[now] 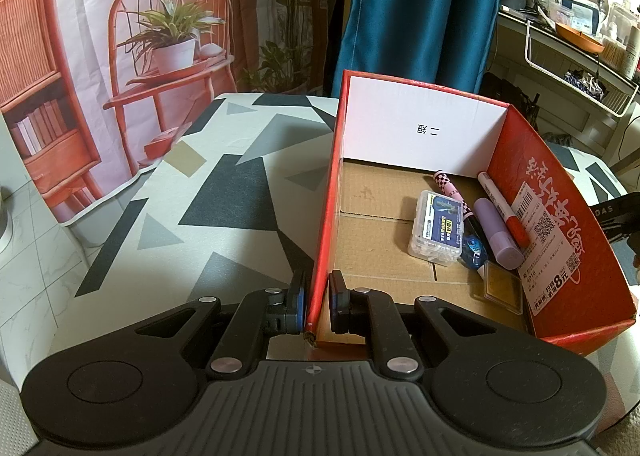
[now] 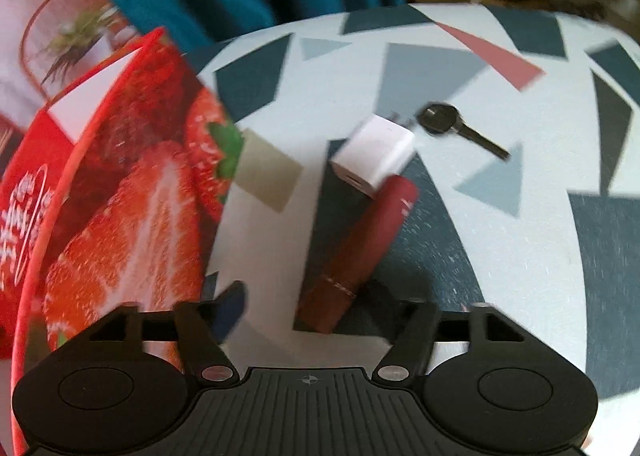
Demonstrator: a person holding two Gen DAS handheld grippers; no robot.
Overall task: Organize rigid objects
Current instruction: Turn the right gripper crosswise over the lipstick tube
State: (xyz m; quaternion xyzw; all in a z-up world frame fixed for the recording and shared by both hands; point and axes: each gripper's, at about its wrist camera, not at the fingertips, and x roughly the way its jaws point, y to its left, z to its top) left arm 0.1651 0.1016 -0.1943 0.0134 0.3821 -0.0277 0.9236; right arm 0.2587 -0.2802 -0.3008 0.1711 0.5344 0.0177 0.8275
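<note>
Teal curtain and a printed backdrop hang behind the bench (image 2: 520, 256), whose cloth carries grey and dark triangles.

Our right claw (image 2: 316, 308) stands with its jaws wide apart and nothing between the pads, hovering over the cloth just outside the box. We see motion blur across this view. Directly ahead of it, close in at twelve o'clock, lies a dark red tube (image 2: 360, 248). Its near end sits between the two fingers' line, and its long axis runs from six o'clock up toward one o'clock, so it lies nearly along the claw's pointing direction, not across it. We judge that the jaws, which open from nine to three o'clock, would meet the tube across its narrow width. Touching the tube's far end is a white charger block (image 2: 374, 154), and just past that, at one o'clock, a black key (image 2: 460, 128).

Our left claw (image 1: 316, 304) is clamped on the near left wall of the red box (image 1: 560, 216), one pad outside, one inside. Within the box, toward two o'clock from that claw, several pens (image 1: 500, 212) and a small clear case (image 1: 436, 228) already lie against the right wall.

We judge the right hand far nearer to the tube than the left.
</note>
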